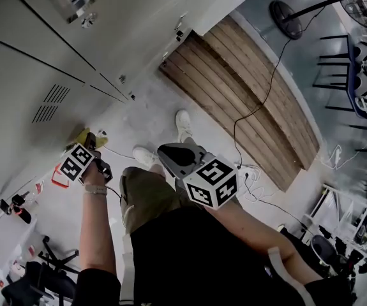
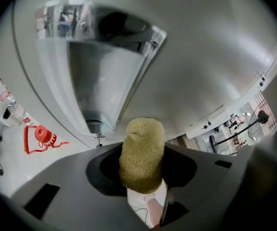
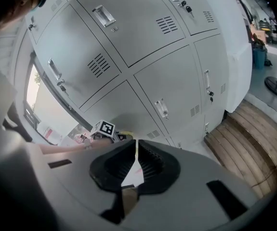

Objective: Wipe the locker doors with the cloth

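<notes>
A rolled yellow cloth (image 2: 142,153) sticks up between the jaws of my left gripper (image 2: 142,150), which is shut on it. Close ahead of it is a grey locker door (image 2: 201,57) with a shiny metal handle (image 2: 99,66). In the head view the left gripper (image 1: 91,146) holds the cloth (image 1: 86,138) low, next to the bottom lockers (image 1: 30,75). My right gripper (image 1: 169,154) hangs over the person's legs, away from the lockers. Its jaws (image 3: 136,150) are shut with nothing between them and point at the locker doors (image 3: 143,47).
A wooden slatted platform (image 1: 253,101) lies on the floor right of the lockers, with a black cable (image 1: 260,101) across it. The person's white shoes (image 1: 183,123) stand before the lockers. A fan stand (image 1: 285,14) and chairs (image 1: 362,75) are at the far right.
</notes>
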Demonstrator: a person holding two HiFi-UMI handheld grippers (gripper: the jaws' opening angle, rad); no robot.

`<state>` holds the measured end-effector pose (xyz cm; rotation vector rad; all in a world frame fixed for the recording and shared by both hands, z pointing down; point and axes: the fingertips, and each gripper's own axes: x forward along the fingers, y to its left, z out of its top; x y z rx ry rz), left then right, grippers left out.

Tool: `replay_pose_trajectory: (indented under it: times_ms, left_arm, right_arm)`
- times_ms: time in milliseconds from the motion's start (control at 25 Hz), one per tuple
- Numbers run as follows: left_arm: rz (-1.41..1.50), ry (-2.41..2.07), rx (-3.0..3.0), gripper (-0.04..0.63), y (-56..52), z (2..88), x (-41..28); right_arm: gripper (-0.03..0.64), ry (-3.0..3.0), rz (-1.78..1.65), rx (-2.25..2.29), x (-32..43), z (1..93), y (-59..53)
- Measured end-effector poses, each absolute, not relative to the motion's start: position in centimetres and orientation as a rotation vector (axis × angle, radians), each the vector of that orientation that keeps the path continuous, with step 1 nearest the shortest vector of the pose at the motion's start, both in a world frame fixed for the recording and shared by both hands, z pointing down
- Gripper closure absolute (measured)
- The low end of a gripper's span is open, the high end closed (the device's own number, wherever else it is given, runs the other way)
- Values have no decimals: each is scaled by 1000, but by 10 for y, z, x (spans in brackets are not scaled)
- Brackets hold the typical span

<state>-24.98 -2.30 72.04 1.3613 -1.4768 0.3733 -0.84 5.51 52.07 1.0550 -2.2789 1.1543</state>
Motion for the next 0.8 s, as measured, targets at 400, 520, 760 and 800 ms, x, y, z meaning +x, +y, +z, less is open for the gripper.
replay_pose_trajectory:
  times_ms: [400,520,760,800]
  left_arm:
    - [447,-1470,1319,428,-26,765,-240]
    - [470,-1464,1319,428,-31,777,-235]
    - [530,-1447,1306,429,-36,804,-227]
    - [537,-1446,1300,428,-36,809,-226]
  right_arm:
    - [589,-2216,1166,1069,13,535,63]
    - [589,-2204,1155,1066,17,538,62]
    - [589,-2166,1133,1068,29,543,64]
    - [589,-2160,1130,1070,31,544,64]
